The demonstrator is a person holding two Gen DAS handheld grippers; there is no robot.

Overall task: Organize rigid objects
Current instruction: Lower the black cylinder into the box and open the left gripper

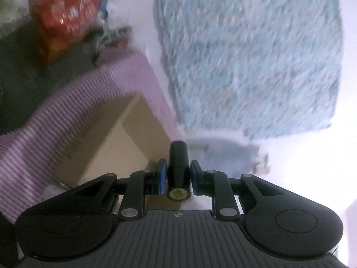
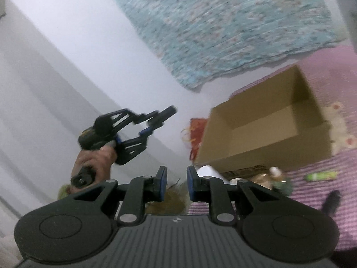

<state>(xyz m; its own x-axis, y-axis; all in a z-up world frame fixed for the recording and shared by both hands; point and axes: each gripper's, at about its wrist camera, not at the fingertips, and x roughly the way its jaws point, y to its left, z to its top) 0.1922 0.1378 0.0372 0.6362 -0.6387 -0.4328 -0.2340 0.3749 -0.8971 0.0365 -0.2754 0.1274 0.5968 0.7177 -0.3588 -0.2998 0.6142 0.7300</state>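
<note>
Both views are smeared by motion blur, so much of the clutter is hard to make out. A black cylinder [image 1: 179, 169] is clamped between the blue pads of the left gripper [image 1: 178, 178]; its long axis runs along the fingers, its brass-coloured end cap faces the camera and its far end points away toward the cardboard box [image 1: 125, 138]. What kind of object the cylinder is cannot be told. In the right wrist view the same left gripper [image 2: 156, 120] is seen raised in the air to the left of the cardboard box [image 2: 267, 125], held by a hand [image 2: 96, 158], with the cylinder [image 2: 166, 112] jutting past the fingertips and pointing up and toward the box. The right gripper [image 2: 176, 184] is seen with its jaws slightly parted and nothing between the pads. The box stands open and is seen empty on a purple striped cloth [image 2: 312, 192]; its near lower wall is partly hidden by a white object [image 2: 209, 172] and blurred items in front of it. A green item [image 2: 321, 175] and a dark object [image 2: 332, 201] lie on the cloth in front of the box, too blurred to identify. A red packet [image 2: 196, 134] is half hidden beside the box's left wall. A teal patterned cloth [image 2: 223, 29] hangs on the white wall behind the box.
</note>
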